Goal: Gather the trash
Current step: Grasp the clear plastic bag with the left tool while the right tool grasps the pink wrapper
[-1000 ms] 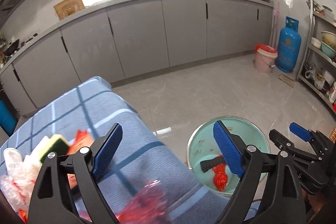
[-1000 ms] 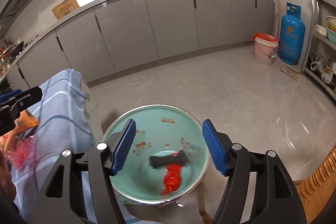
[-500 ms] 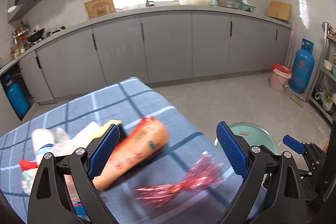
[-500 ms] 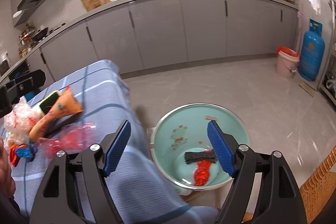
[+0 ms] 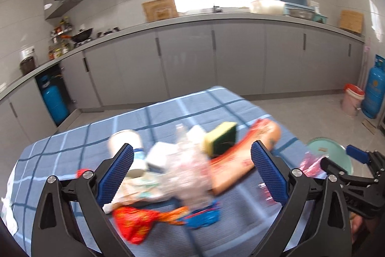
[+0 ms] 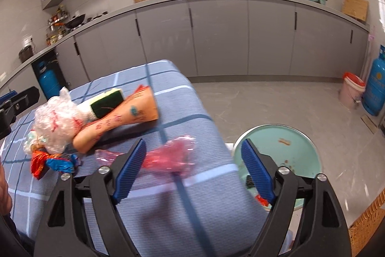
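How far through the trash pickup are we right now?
Barely started: the green basin holds only a red and black scrap. Both the left gripper and right gripper are empty, jaws just opening. The pile, orange wrapper and pink bag remain on the table.

Trash pile (image 5: 182,165) on checked tablecloth (image 5: 72,151).

Blue checked tablecloth (image 6: 192,112), orange wrapper (image 6: 120,122), pink bag (image 6: 170,155), crumpled plastic (image 6: 57,122)

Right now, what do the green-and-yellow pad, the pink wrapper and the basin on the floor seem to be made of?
Green-and-yellow pad: foam sponge with a matte scouring face. Pink wrapper: thin, translucent, crinkled plastic film. Basin: probably enamelled metal, glossy mint inside with a bright rim; plastic remains possible.
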`<act>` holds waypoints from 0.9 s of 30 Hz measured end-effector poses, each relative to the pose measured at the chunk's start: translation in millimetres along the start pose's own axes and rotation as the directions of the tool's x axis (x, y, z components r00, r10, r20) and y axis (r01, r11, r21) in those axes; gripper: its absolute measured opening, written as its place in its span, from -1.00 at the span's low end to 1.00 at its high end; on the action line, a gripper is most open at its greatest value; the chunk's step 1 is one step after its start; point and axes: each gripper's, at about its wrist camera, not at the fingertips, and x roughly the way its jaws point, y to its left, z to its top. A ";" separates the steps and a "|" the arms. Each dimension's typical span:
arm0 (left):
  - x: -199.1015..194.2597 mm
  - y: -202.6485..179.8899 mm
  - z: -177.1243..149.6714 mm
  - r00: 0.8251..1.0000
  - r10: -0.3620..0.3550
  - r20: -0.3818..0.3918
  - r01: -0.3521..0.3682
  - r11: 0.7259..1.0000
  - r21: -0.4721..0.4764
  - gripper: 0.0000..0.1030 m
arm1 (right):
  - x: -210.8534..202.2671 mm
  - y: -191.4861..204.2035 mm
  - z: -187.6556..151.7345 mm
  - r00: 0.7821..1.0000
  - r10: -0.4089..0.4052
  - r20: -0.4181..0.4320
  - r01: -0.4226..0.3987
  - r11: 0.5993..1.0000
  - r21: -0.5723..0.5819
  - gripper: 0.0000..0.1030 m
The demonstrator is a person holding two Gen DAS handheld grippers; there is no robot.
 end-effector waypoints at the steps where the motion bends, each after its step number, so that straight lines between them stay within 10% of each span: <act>1: 0.8 6.4 -2.3 1.000 0.008 -0.006 -0.008 1.000 -0.007 0.87 | 0.6 4.0 0.2 1.000 0.003 -0.001 -0.003 1.000 -0.005 0.64; 21: 56.7 21.6 -16.2 0.989 -0.050 -0.137 0.041 0.997 -0.071 0.79 | 16.1 30.6 -5.5 0.998 -0.004 -0.056 0.003 1.000 -0.028 0.71; 23: 59.8 21.1 -17.4 0.985 -0.082 -0.155 0.072 0.995 -0.070 0.20 | 21.0 32.4 -5.1 0.998 -0.007 -0.064 0.006 1.000 -0.018 0.71; 27: 64.8 23.7 -20.3 0.975 -0.125 -0.183 0.110 0.990 -0.089 -0.27 | 31.6 36.9 -5.6 0.997 -0.005 -0.079 0.004 1.000 -0.008 0.70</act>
